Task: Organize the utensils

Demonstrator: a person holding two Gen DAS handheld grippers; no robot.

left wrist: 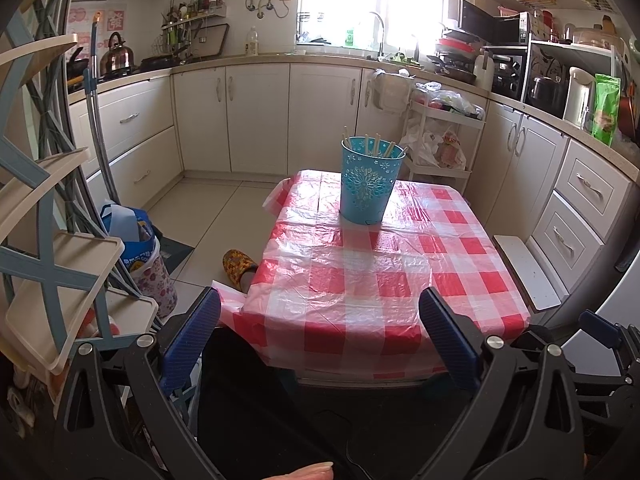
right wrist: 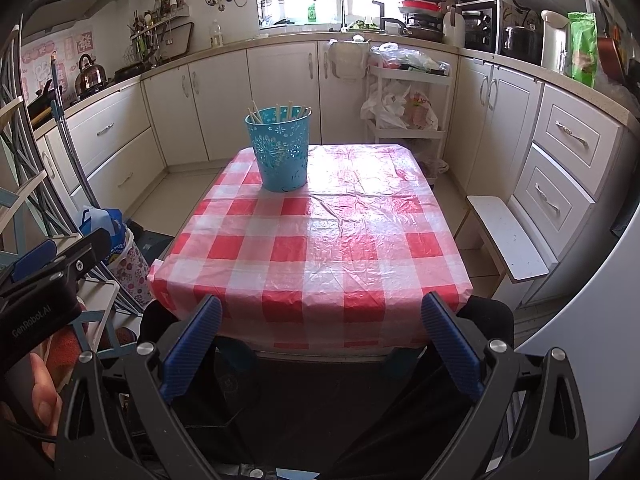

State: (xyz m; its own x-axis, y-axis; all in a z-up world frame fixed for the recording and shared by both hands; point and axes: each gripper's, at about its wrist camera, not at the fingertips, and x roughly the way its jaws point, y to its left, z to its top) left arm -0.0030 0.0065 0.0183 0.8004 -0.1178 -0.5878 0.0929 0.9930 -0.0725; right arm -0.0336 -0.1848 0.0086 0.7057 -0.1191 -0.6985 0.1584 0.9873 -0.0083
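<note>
Chopsticks (left wrist: pixel 376 145) stand in a blue bucket (left wrist: pixel 370 188) on the checkered table (left wrist: pixel 380 276); both grippers, left gripper (left wrist: pixel 320 334) and right gripper (right wrist: pixel 322 334), hover with jaws wide, holding nothing

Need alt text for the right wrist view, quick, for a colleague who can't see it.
A blue bucket holding chopsticks stands at the far left of a red-checked table. The right gripper hangs open and empty at the near edge.
</note>
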